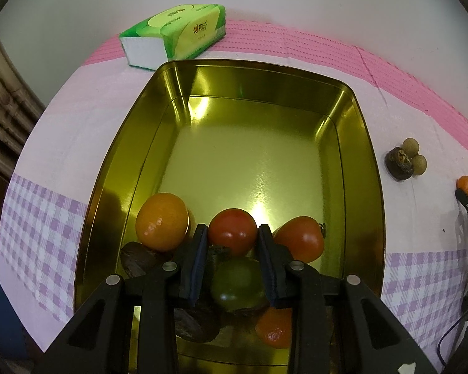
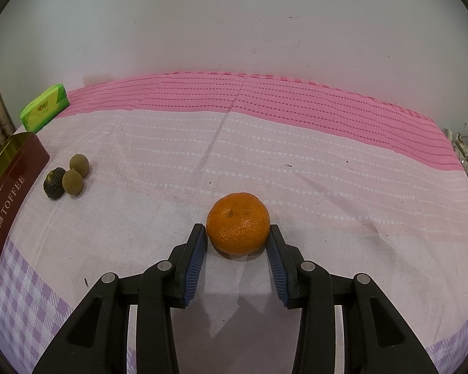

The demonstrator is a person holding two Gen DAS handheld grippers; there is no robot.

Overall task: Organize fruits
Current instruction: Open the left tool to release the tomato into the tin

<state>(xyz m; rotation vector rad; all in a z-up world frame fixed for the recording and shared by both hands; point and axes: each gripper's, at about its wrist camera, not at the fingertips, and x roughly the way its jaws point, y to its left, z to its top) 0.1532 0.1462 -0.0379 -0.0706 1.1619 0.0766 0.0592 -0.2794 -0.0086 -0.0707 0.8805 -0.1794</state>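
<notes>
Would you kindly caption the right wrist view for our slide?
Right tool brackets a mandarin on the pink cloth, three small fruits waiting beside the toffee tin.

The dark red outer side of the tin (image 2: 14, 193) carries pale lettering running along it, with the word "TOFFEE" in capitals after a row of Chinese characters that look too small to read with any certainty; the green tissue pack (image 1: 177, 34) bears printed Chinese characters and a small logo on its top, blurred past reading in both views.
</notes>
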